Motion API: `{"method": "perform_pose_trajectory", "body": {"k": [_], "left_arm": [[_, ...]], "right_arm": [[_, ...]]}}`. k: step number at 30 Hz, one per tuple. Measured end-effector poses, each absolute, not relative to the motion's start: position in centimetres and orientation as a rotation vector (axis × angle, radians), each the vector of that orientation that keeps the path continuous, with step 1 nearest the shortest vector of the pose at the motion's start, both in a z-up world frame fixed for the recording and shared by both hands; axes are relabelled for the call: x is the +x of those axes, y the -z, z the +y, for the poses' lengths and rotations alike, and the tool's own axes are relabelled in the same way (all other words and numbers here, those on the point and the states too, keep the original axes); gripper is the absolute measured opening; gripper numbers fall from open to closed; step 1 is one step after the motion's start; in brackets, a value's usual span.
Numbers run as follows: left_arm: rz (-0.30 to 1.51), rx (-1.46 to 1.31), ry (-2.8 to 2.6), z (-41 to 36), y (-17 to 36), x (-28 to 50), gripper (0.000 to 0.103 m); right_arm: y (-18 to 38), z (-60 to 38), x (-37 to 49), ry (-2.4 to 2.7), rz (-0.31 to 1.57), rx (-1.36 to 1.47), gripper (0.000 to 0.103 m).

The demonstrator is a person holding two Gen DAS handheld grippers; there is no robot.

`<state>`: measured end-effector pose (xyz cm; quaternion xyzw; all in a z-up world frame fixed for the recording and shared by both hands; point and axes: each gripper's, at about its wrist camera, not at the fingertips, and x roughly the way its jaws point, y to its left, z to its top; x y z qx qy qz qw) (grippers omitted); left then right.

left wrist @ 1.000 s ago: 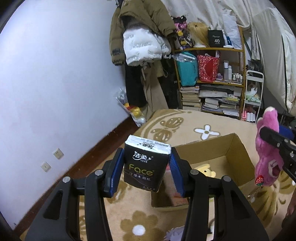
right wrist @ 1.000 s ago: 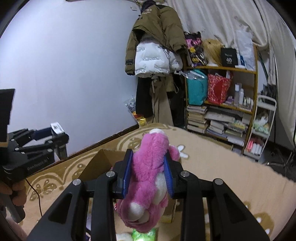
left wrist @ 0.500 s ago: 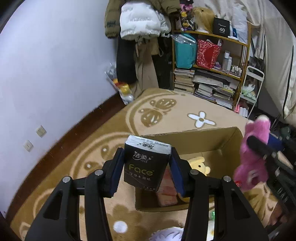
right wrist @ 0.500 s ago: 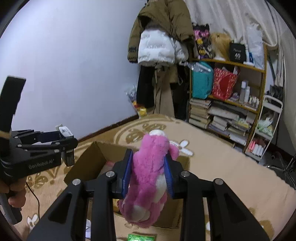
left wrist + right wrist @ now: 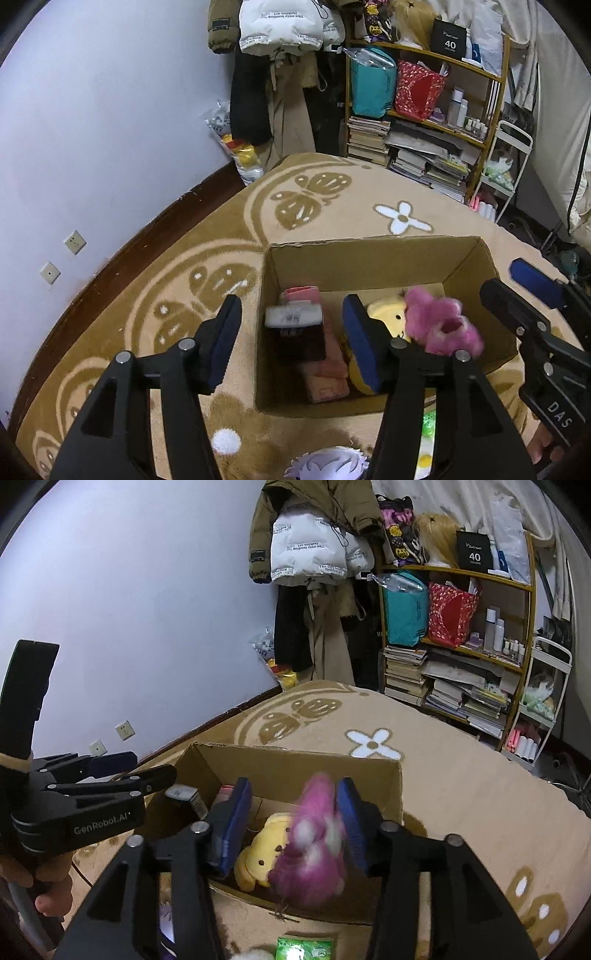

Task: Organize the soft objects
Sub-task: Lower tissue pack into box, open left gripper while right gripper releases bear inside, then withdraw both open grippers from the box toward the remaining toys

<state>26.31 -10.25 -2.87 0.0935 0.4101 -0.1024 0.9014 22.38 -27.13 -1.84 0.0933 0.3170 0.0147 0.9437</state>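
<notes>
Both pairs of tongs stand spread with nothing pinched. The left tongs (image 5: 291,343) hang over the cardboard box (image 5: 369,258), and the black tissue pack (image 5: 293,332) sits between and below their pads, blurred, inside the box's left end. The pink plush (image 5: 314,845) is smeared just below the right tongs (image 5: 293,825), above a yellow plush (image 5: 264,849).

Risk: the pink plush seems near the front wall, so it may catch the rim and tumble onto the carpet (image 5: 461,775); the tissue pack could lodge tilted on the pink items beneath.

The left view shows the box floor and the pack's resting place; the right view alone shows a green packet (image 5: 304,947) outside the box, beneath the tongs.
</notes>
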Motion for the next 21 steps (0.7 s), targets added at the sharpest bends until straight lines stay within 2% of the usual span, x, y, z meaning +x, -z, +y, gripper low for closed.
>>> {"method": "perform_pose_trajectory", "body": {"k": [2, 5, 6, 7, 9, 11, 14, 15, 17, 21], "left_arm": [[0.867, 0.222, 0.198, -10.3, 3.0, 26.2, 0.056], [0.859, 0.259, 0.175, -10.2, 2.9, 25.9, 0.057], [0.862, 0.256, 0.179, -10.1, 2.8, 25.8, 0.058], [0.864, 0.25, 0.183, -9.9, 2.6, 25.7, 0.059], [0.859, 0.243, 0.181, -9.5, 2.2, 25.3, 0.07], [0.852, 0.248, 0.17, -9.2, 1.7, 24.9, 0.071], [0.844, 0.259, 0.162, -8.6, 1.0, 24.0, 0.074], [0.84, 0.261, 0.16, -8.3, 0.7, 23.5, 0.082], [0.825, 0.255, 0.156, -7.8, 0.2, 22.7, 0.09], [0.801, 0.233, 0.146, -6.6, -1.2, 20.8, 0.094]], "right_arm": [[1.8, -27.2, 22.2, -0.025, 0.648, 0.184, 0.076], [1.8, -27.4, 21.9, -0.003, 0.642, 0.174, 0.079], [1.7, -27.5, 21.7, 0.002, 0.639, 0.169, 0.083], [1.6, -27.5, 21.6, 0.008, 0.638, 0.165, 0.086], [1.4, -27.7, 21.3, 0.014, 0.637, 0.163, 0.093], [1.0, -27.9, 20.9, 0.023, 0.626, 0.166, 0.094], [0.3, -28.1, 20.5, 0.046, 0.611, 0.163, 0.103], [0.1, -28.2, 20.3, 0.051, 0.608, 0.164, 0.103], [-0.5, -28.2, 19.7, 0.057, 0.595, 0.163, 0.103], [-1.5, -28.2, 18.5, 0.061, 0.576, 0.159, 0.103]]}}
